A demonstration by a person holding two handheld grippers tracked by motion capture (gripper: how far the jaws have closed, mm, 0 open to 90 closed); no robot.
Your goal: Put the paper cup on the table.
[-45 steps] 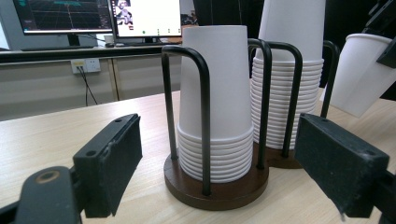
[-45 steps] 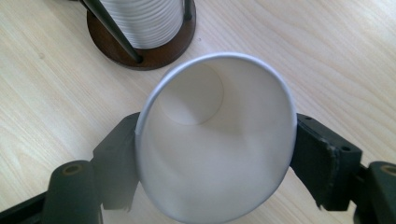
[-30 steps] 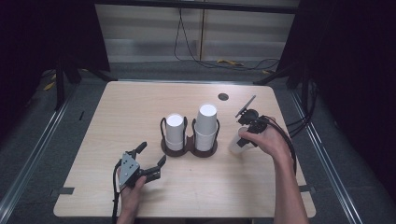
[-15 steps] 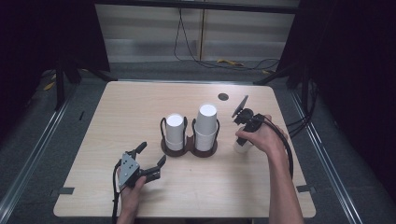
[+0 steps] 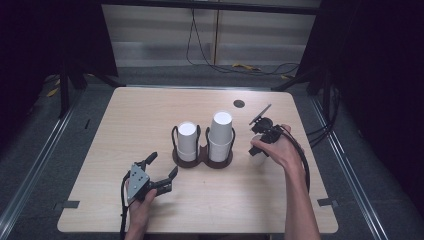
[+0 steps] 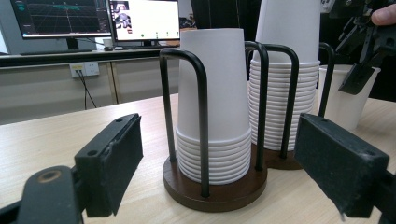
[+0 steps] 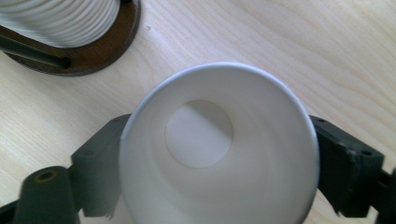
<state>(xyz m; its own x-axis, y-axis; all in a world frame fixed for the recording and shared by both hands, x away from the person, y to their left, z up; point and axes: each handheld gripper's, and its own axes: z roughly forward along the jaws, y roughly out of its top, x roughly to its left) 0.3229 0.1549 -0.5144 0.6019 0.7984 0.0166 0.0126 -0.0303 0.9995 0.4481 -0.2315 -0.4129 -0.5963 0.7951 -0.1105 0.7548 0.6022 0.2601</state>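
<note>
High view: we see right gripper [image 5: 261, 136] over paper cup [image 5: 257, 156], upright on bench [image 5: 140, 115] just right of cup holder [image 5: 202, 157]; left gripper [image 5: 161, 172] rests apart

Left gripper view: fingers spread, nothing between

Right gripper view: fingers just been opening, flank cup rim; contact unclear

White paper cup [image 7: 219, 149], upright, mouth up, on table, beside cup rack [image 5: 202, 156]
</note>
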